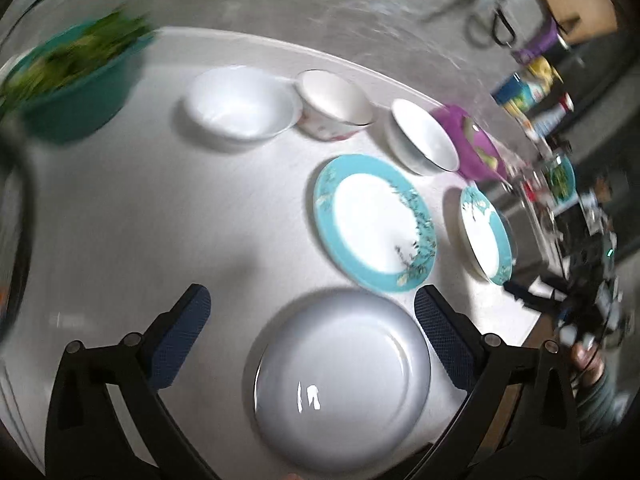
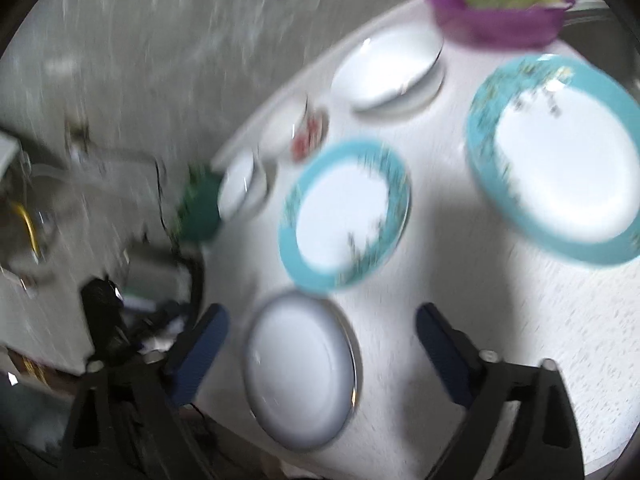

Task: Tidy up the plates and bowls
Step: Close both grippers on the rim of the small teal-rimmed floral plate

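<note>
On a white table [image 1: 140,208] lie a plain white plate [image 1: 344,376], a large teal-rimmed plate [image 1: 374,222] and a smaller teal-rimmed plate [image 1: 486,236]. Behind them stand three white bowls: a wide one [image 1: 240,100], one with a red pattern [image 1: 334,104] and a tilted-looking one [image 1: 424,140]. My left gripper [image 1: 312,312] is open above the white plate, empty. My right gripper [image 2: 320,328] is open and empty above the white plate [image 2: 300,368], with both teal-rimmed plates [image 2: 344,212] [image 2: 560,156] and the bowls [image 2: 388,68] beyond. The right wrist view is blurred.
A teal bowl of greens [image 1: 76,80] stands at the far left of the table. A purple bowl with green pieces [image 1: 476,144] stands at the right; it also shows in the right wrist view [image 2: 500,4]. Bottles and clutter [image 1: 532,96] sit beyond the table's right edge.
</note>
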`<state>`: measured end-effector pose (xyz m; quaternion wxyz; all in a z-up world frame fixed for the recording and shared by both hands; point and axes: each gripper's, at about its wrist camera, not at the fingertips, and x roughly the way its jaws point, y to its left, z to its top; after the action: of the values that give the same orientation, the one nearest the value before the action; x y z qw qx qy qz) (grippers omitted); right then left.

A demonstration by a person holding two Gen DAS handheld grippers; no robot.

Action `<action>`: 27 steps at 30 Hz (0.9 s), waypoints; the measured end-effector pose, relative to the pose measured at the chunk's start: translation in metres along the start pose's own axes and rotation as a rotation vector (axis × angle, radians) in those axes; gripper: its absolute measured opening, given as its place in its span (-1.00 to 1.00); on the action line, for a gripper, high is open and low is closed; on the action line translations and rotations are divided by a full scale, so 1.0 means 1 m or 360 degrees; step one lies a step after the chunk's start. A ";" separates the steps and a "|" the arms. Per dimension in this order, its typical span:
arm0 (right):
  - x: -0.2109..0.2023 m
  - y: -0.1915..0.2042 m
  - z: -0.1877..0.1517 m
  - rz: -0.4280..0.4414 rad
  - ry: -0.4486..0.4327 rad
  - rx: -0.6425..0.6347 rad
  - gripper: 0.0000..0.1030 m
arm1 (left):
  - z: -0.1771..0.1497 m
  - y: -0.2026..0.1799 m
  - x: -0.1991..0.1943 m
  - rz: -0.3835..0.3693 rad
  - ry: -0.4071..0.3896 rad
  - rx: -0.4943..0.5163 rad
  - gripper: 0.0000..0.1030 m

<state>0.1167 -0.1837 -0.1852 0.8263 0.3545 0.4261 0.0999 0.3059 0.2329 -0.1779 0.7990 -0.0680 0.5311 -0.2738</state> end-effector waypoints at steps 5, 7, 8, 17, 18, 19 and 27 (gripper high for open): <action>0.009 -0.015 0.026 0.0064 -0.0050 0.0064 1.00 | 0.041 -0.021 0.049 0.0047 0.0105 0.0106 1.00; 0.024 -0.025 0.035 0.0099 -0.0016 0.0106 1.00 | 0.053 -0.020 0.074 0.0067 0.0189 0.0107 1.00; 0.033 -0.029 0.040 0.0112 -0.0005 0.0124 0.98 | 0.057 -0.018 0.087 0.0097 0.0229 0.0099 0.99; 0.080 -0.048 0.080 0.0115 0.0148 0.0102 0.49 | 0.072 -0.011 0.136 0.0181 0.0280 0.0022 0.98; 0.083 -0.047 0.082 0.0111 0.0165 0.0091 0.48 | 0.073 -0.011 0.140 0.0181 0.0286 0.0021 0.98; 0.085 -0.045 0.083 0.0091 0.0184 0.0076 0.48 | 0.073 -0.013 0.143 0.0178 0.0284 0.0030 0.98; 0.102 -0.031 0.081 -0.0108 0.0264 -0.0019 0.44 | 0.072 -0.025 0.159 0.0200 0.0320 0.0131 0.93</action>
<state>0.2386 -0.1991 -0.2392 0.7932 0.3253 0.5042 0.1036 0.4062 0.1182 -0.2659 0.7594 0.0260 0.6000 -0.2503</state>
